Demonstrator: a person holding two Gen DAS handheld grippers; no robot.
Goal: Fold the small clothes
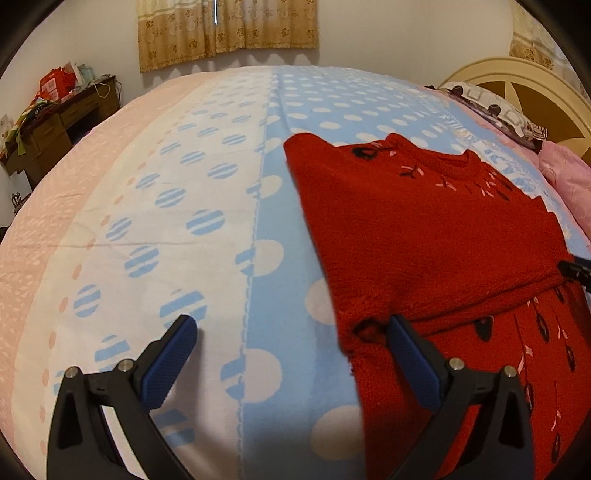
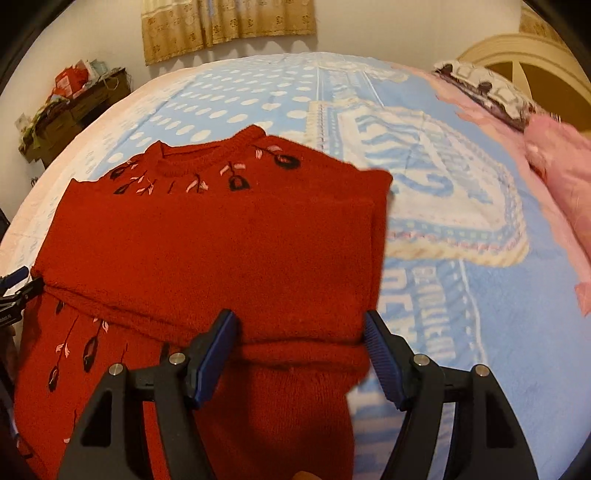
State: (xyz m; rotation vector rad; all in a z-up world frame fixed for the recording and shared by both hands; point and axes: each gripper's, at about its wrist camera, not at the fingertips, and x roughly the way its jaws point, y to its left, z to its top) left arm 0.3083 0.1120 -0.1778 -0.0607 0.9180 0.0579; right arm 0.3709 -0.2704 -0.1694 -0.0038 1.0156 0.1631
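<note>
A red knit sweater (image 1: 424,240) with black and pink embroidery lies flat on the bed, neck away from me, its sleeves folded across the chest. My left gripper (image 1: 291,332) stands open at the sweater's left edge; its right finger (image 1: 406,343) rests over the red knit and its left finger hangs above bare sheet. In the right wrist view the sweater (image 2: 207,240) fills the middle. My right gripper (image 2: 299,328) is open over the folded sleeve near the right edge, with the red fold lying between its fingers and no pad pressing it.
The bed carries a blue, white and pink dotted blanket (image 1: 166,206). Pink bedding (image 2: 561,177) and a patterned pillow (image 2: 487,88) lie by the cream headboard (image 1: 524,85) on the right. A cluttered wooden desk (image 1: 55,122) stands far left under a beige curtain (image 1: 225,29).
</note>
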